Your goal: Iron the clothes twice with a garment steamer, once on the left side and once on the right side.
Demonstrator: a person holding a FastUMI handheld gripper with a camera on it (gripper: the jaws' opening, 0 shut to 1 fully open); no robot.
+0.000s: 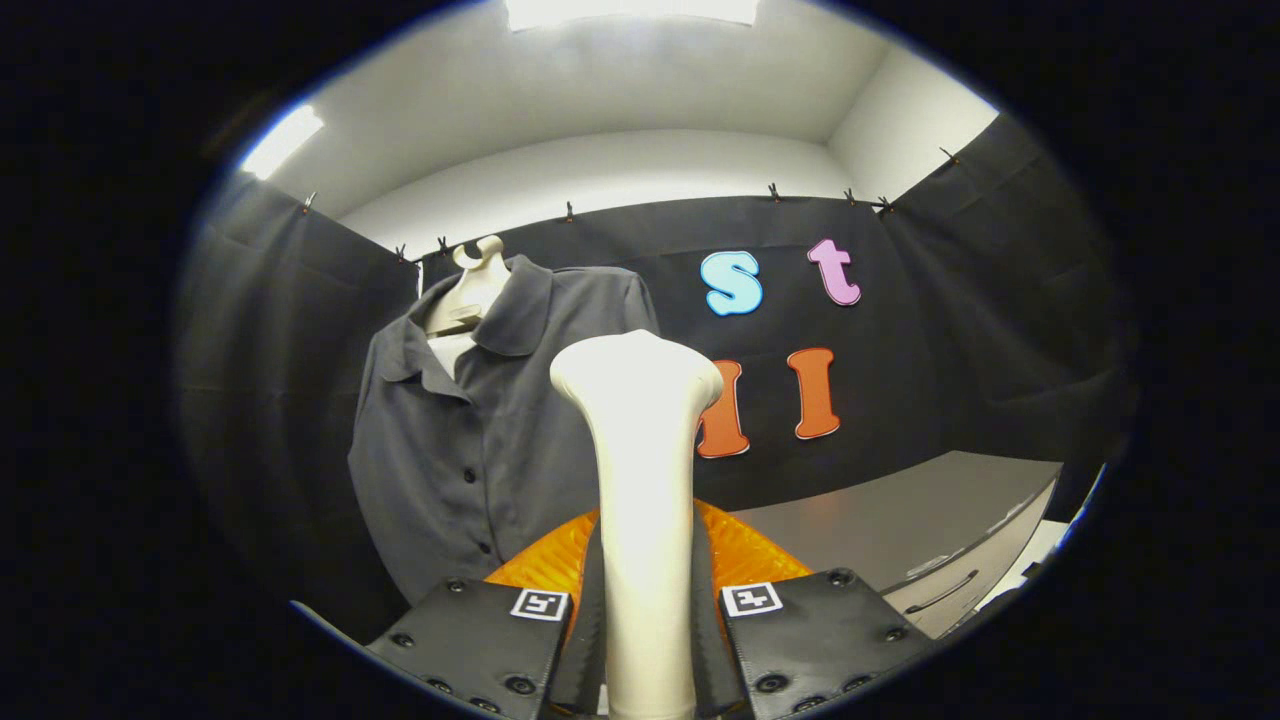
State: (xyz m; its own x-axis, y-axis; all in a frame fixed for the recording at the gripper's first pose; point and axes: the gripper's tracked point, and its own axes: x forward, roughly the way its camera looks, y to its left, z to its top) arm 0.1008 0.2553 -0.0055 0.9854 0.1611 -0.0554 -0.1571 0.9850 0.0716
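Your claw (645, 610) is clamped on the steamer (640, 470), held upright just short of the shirt (470, 430) — both passes, left and right, look undone.

A grey worktop (900, 520) stretches away on the right, beyond the claw (645, 640), whose two fingers press on the cream handle of the garment steamer (640, 470) between them. The worktop's far edge meets the black cloth wall. Its near right front carries a drawer with a slim handle (945, 590). The visible top is bare.
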